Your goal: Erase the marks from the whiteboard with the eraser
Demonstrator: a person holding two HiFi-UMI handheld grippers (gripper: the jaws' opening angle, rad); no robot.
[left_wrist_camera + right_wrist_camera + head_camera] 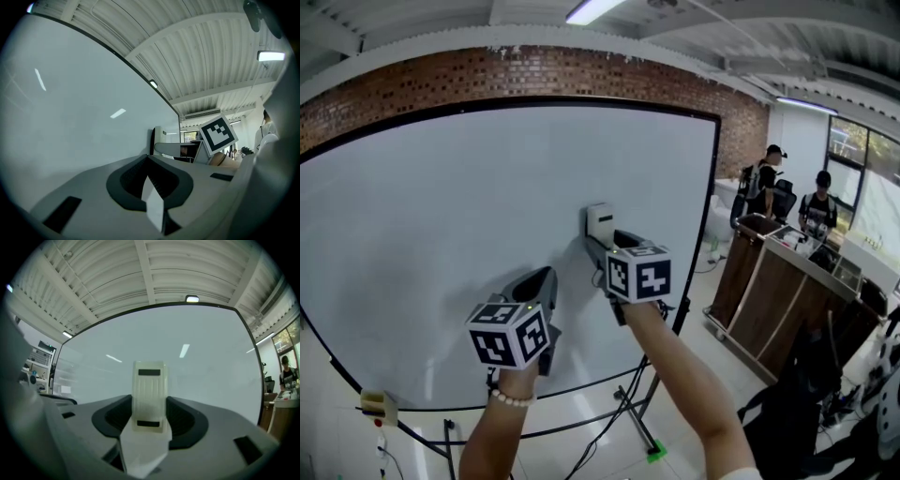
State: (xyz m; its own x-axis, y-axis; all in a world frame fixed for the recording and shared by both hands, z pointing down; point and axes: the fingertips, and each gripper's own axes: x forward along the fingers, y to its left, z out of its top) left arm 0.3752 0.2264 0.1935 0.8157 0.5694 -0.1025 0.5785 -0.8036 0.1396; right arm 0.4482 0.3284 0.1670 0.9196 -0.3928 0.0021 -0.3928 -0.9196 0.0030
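Holding the eraser (149,397) clamped in our right claw (609,251) against the whiteboard (441,244), left claw (149,185) closed on nothing nearby, we log wiping as seemingly done: no marks visible, so next comes lifting away.

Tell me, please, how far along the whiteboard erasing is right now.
Done, it seems: the whiteboard shows no marks in any view. In hand: the right claw is shut on the eraser, held at the board; the left claw is shut and empty. Left: probably only a last check and putting the eraser away.
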